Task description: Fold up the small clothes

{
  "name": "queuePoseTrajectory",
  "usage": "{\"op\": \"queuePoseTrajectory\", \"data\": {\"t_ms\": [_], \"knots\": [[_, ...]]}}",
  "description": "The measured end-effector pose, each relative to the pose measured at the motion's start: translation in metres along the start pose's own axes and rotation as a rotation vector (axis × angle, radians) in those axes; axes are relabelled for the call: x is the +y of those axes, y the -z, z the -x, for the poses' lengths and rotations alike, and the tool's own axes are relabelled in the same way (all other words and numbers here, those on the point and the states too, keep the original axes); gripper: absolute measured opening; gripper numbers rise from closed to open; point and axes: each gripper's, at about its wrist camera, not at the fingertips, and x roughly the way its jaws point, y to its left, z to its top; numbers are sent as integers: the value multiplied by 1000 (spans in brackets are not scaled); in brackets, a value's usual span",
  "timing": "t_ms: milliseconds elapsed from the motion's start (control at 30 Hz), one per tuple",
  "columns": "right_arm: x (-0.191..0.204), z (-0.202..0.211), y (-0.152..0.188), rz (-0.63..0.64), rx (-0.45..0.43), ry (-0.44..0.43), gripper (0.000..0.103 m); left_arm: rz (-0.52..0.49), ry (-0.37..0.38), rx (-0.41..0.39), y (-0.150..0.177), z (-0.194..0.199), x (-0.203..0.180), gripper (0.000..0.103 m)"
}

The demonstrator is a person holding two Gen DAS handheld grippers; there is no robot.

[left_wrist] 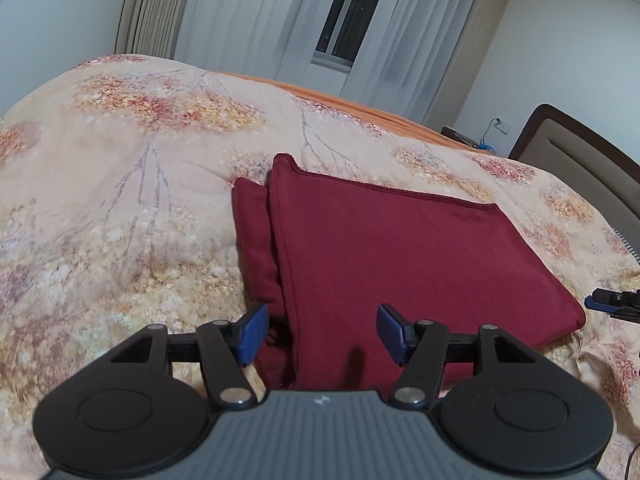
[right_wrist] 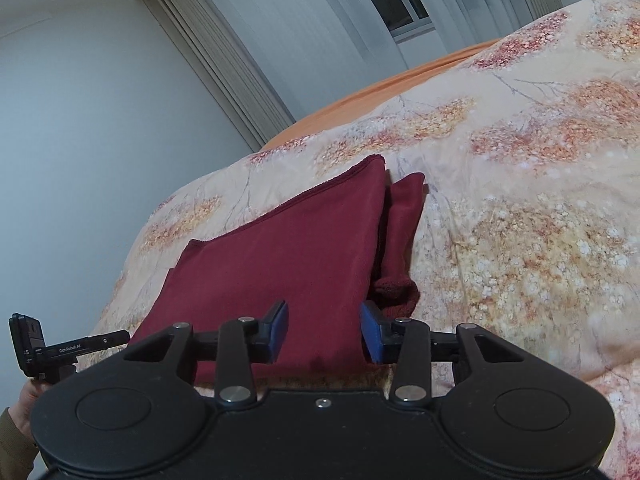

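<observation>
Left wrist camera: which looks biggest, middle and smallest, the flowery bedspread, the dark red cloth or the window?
1. Flowery bedspread, fills most of the view.
2. Dark red cloth, folded on it.
3. Window, smallest, though it is far off, so it only looks small.

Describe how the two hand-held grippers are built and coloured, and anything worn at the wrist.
The left hand-held gripper has a ribbed grey body, black round hubs, black linkage arms with silver rivets, and blue ribbed finger pads. The right hand-held gripper is built alike, but its body is smooth black. In the right wrist view, the other unit's black side bar carries white lettering, and an olive-brown sleeve cuff shows beside it.
</observation>
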Motion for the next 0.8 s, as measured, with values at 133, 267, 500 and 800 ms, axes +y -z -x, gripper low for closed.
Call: {"op": "queuePoseTrajectory", "data": {"t_ms": [133,267,500,800], "knots": [[0,-1,0,3,7,2,43,6,-8,10,3,0,2,65],[-1,-2,0,3,7,3,43,8,-19,16,3,-1,5,65],[-16,0,7,-2,-20,12,43,10,-20,25,9,-2,10,65],[-20,-10,17,36,32,-16,39,46,19,34,23,-9,19,65]]}}
